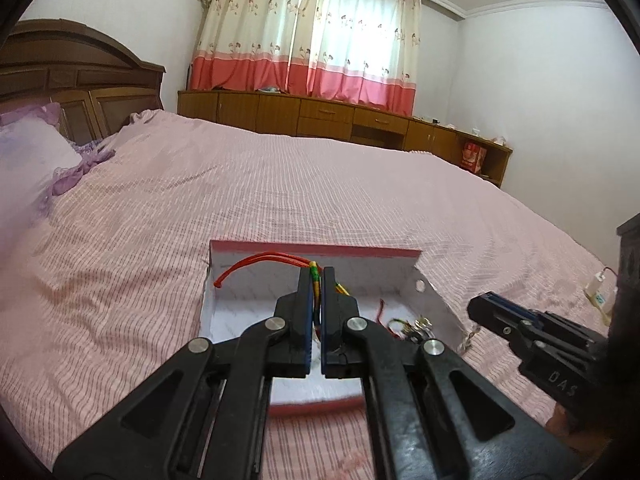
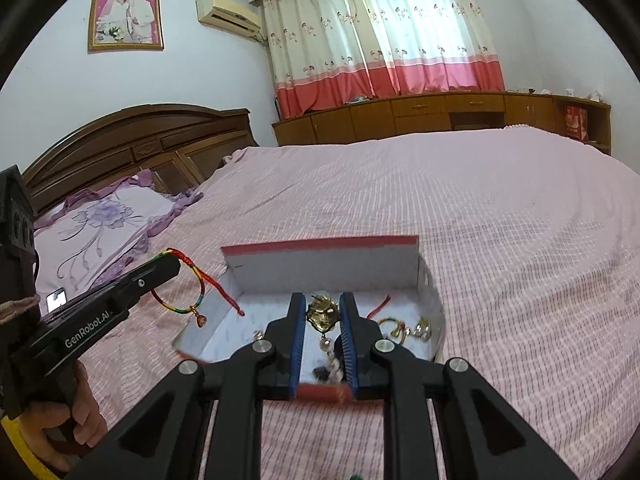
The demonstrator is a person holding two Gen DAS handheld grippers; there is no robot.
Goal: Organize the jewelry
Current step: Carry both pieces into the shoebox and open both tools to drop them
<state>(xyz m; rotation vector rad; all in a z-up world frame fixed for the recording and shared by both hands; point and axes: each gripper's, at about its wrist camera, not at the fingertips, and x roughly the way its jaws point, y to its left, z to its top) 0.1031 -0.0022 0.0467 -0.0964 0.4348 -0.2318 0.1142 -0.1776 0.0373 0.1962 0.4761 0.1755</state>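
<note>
A white cardboard box with a red rim (image 1: 316, 249) (image 2: 320, 245) lies open on the pink bed. My left gripper (image 1: 318, 276) is shut on a red, yellow and green braided cord bracelet (image 1: 315, 276) and holds it above the box's left side; in the right wrist view the bracelet (image 2: 192, 276) hangs from the left gripper (image 2: 174, 262) with a small charm. My right gripper (image 2: 323, 300) is shut on a gold leaf-shaped brooch (image 2: 322, 310) with dangling pearls, above the box. Other small jewelry (image 2: 408, 328) lies in the box's right corner.
The pink striped bedspread (image 1: 280, 184) spreads all around the box. A purple floral pillow (image 2: 100, 224) and wooden headboard (image 2: 132, 140) are to the left. A low wooden cabinet (image 2: 440, 116) runs under the curtained window. A white charger (image 1: 598, 292) lies at the bed's right edge.
</note>
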